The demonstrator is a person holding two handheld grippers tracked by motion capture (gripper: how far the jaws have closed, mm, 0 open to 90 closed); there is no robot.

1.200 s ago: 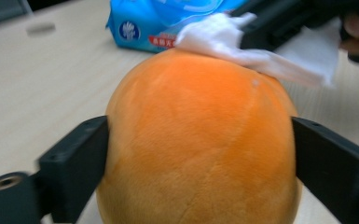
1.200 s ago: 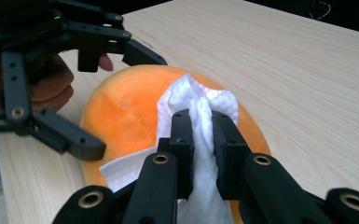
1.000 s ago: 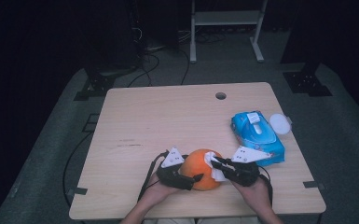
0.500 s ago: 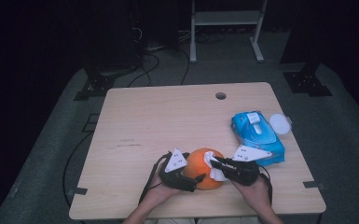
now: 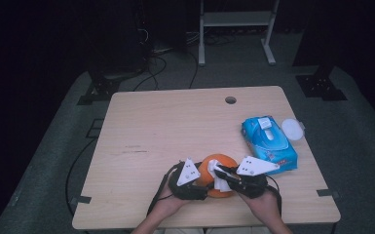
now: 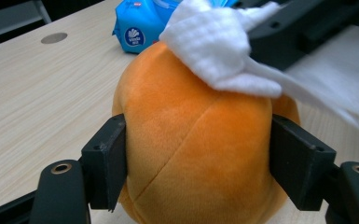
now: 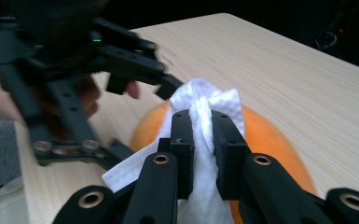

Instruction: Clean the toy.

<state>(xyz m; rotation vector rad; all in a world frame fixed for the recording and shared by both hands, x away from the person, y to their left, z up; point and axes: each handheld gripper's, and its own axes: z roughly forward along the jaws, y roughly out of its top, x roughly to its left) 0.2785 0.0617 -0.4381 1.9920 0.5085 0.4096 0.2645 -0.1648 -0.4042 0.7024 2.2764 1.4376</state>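
Observation:
An orange plush ball [image 6: 196, 154] rests on the wooden table [image 5: 175, 126] near its front edge. My left gripper [image 6: 198, 168] has just been closing its jaws on it, and both pads now press into the ball's sides. The right gripper [image 7: 203, 135] is shut on a bunched white wipe [image 7: 205, 102] and holds it against the top of the ball [image 7: 265, 135]. From above, the left gripper [image 5: 202, 187] and right gripper [image 5: 218, 171] meet at the ball [image 5: 214, 163], the wipe [image 5: 220, 184] hanging between them.
A blue pack of wipes [image 5: 268, 141] lies right of the hands, with a white round lid [image 5: 292, 129] beside it near the table's right edge. A cable hole [image 5: 230, 100] sits at the back. Dark floor, cables and stands surround the table.
The left gripper has edged slightly right toward the ball, and its jaws have come in against it. The right gripper and the wipe have barely shifted.

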